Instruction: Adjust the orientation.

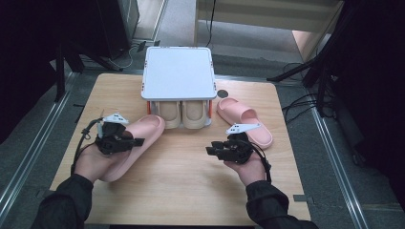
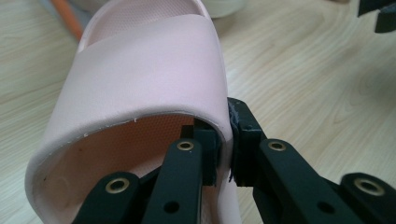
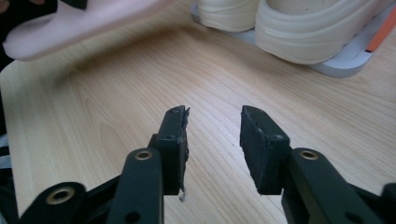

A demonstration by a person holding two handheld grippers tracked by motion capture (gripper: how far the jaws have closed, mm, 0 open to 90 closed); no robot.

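The left gripper (image 1: 136, 141) is clamped on the strap edge of a pink slipper (image 1: 136, 143), held just left of the white rack (image 1: 179, 74). The right gripper (image 1: 210, 150), jaws apart and empty, hovers in front of the rack.

- No text, label, brand, number or sign can be read in any of the views.
- No print or embossed mark can be made out on the pink slipper (image 2: 140, 70) in the left gripper view.
- No lettering is seen on the white rack (image 1: 179, 71) in the high view.
- No lettering is seen on the worktop (image 1: 181, 181) either.
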